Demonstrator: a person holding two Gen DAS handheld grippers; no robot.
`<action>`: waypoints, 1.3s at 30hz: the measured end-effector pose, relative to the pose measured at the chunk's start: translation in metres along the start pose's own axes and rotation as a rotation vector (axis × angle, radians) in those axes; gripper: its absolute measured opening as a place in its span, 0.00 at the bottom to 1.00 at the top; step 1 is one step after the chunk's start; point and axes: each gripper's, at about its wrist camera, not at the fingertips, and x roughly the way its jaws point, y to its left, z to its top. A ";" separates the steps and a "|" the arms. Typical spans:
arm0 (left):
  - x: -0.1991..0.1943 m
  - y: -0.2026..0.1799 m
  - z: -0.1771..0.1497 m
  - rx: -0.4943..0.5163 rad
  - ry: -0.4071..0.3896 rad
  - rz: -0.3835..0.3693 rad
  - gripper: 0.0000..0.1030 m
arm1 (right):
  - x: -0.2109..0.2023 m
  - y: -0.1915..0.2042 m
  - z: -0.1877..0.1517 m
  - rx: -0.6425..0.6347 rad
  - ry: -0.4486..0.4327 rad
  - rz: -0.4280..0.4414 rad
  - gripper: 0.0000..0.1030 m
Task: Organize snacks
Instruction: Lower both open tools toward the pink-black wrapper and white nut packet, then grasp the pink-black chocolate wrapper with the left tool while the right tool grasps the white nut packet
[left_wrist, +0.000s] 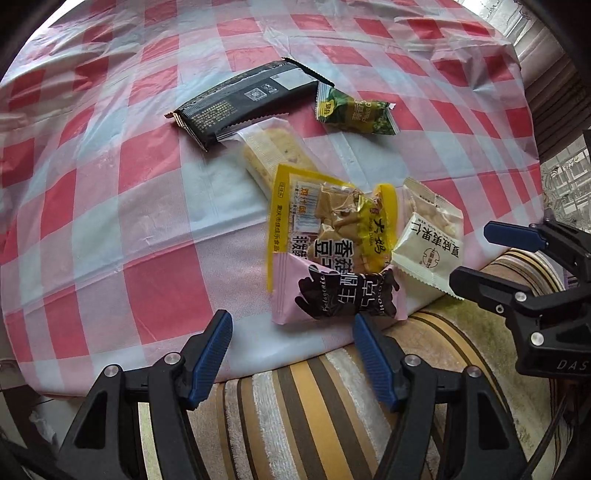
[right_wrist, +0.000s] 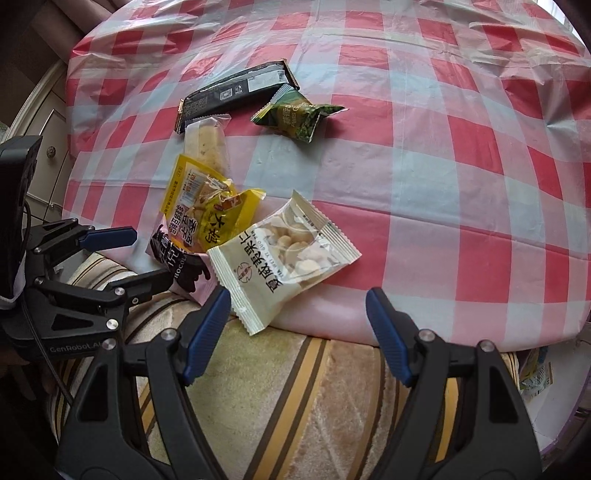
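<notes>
Several snack packets lie on a red-and-white checked tablecloth (left_wrist: 110, 221). A pink packet (left_wrist: 336, 295), a yellow one (left_wrist: 332, 221) and a white nut packet (left_wrist: 428, 240) overlap at the table's near edge. Farther back are a clear-wrapped pastry (left_wrist: 273, 155), a black bar (left_wrist: 245, 101) and a green packet (left_wrist: 354, 112). My left gripper (left_wrist: 291, 328) is open just short of the pink packet (right_wrist: 184, 269). My right gripper (right_wrist: 297, 301) is open just short of the white packet (right_wrist: 284, 254), holding nothing. Each gripper shows in the other's view: right gripper (left_wrist: 476, 254), left gripper (right_wrist: 147, 254).
A striped cushion (right_wrist: 295, 387) sits below the table's near edge, under both grippers. A pale cabinet (right_wrist: 48, 147) stands beyond the table's left side. A white container with a purple rim (right_wrist: 546, 387) is at the lower right. Lace curtains (left_wrist: 565, 177) hang on the right.
</notes>
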 end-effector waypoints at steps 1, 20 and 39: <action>0.001 0.005 0.004 -0.013 -0.008 0.013 0.66 | 0.001 0.000 0.000 0.002 0.004 0.003 0.76; -0.004 -0.007 0.015 -0.198 -0.031 -0.196 0.51 | -0.003 -0.020 0.001 0.134 -0.026 0.001 0.76; -0.022 0.041 -0.008 -0.297 -0.162 -0.186 0.29 | 0.031 0.008 0.025 0.345 0.035 0.019 0.76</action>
